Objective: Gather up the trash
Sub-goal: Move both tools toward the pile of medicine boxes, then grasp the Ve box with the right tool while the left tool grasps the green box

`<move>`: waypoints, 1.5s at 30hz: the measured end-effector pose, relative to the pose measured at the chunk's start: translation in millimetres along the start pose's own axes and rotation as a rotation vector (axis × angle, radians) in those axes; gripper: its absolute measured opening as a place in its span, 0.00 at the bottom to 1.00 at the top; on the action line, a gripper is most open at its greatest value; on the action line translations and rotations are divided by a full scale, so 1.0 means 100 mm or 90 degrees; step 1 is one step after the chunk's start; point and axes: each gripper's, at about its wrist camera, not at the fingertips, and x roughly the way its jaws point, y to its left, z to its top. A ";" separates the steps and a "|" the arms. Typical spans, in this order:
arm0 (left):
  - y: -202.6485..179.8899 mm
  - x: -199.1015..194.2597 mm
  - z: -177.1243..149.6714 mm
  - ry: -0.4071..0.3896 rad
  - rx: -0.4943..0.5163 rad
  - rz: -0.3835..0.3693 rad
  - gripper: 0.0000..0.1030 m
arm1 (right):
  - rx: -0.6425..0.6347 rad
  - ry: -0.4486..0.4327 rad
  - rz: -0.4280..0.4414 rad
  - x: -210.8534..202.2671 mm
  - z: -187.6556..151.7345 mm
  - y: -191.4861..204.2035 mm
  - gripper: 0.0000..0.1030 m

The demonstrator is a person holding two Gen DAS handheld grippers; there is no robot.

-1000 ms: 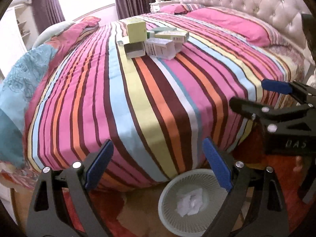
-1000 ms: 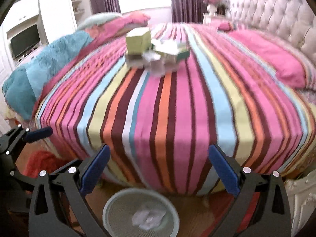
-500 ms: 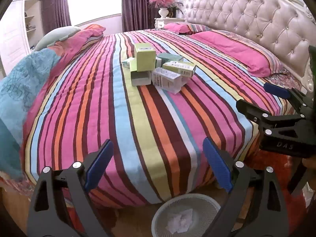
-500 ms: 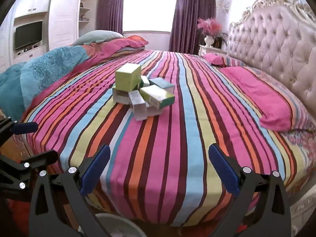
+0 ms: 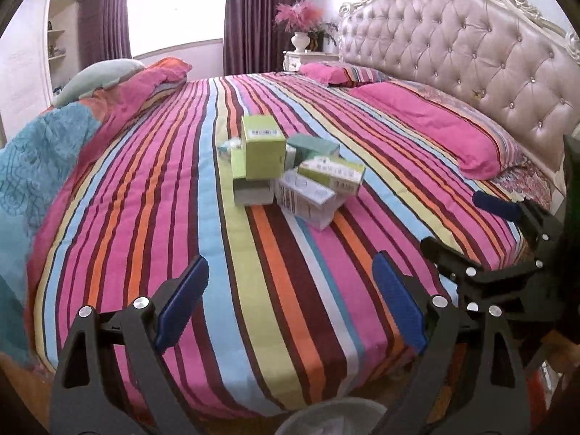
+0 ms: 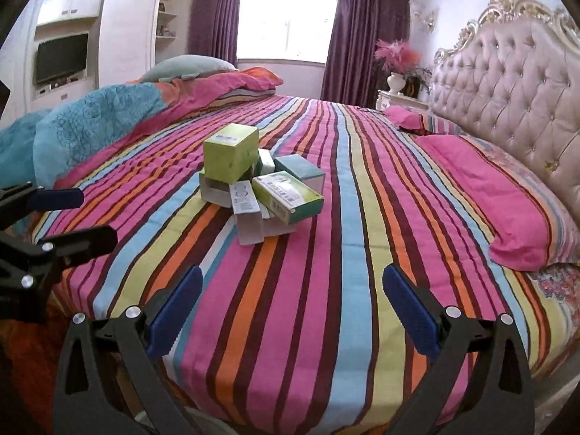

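A wide bed covered in a striped quilt of pink, orange, maroon, pale blue and yellow-green (image 5: 203, 195) fills the room, and near its middle sits a small heap of empty cardboard cartons (image 5: 290, 174). On top is a lime-green box (image 5: 262, 146) standing upright on a white open-ended carton (image 5: 253, 192); beside it a green-and-white printed box (image 5: 331, 174) leans across a white box with a barcode (image 5: 306, 199), with a teal box (image 5: 313, 146) behind them. The left gripper (image 5: 290, 308), black with blue pads, hangs over the near edge of the quilt with its jaws spread wide and nothing between them, well apart from the heap. The right gripper (image 6: 291, 311) is likewise spread and empty, just beside the other at the bed's near edge; each shows at the side of the other's view. The pale rim of a white wastebasket (image 5: 333, 417) peeks in below the left gripper at the foot of the bed. Two pink pillows (image 5: 427, 127) lie along a tufted beige headboard with gilt trim (image 5: 471, 54), and a bunched teal-and-pink duvet (image 6: 90, 123) lies on the far side.
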 end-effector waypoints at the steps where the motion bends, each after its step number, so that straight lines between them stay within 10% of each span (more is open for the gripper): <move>1: 0.01 0.03 0.03 0.001 -0.001 0.003 0.86 | 0.001 0.001 0.008 0.02 0.01 -0.01 0.93; 15: 0.26 0.61 0.45 0.034 -0.094 -0.019 0.86 | -0.013 0.027 0.060 0.43 0.24 -0.25 0.93; 45: 0.33 1.72 1.16 0.089 -0.128 0.099 0.86 | -0.128 0.144 0.198 1.51 0.65 -0.36 0.92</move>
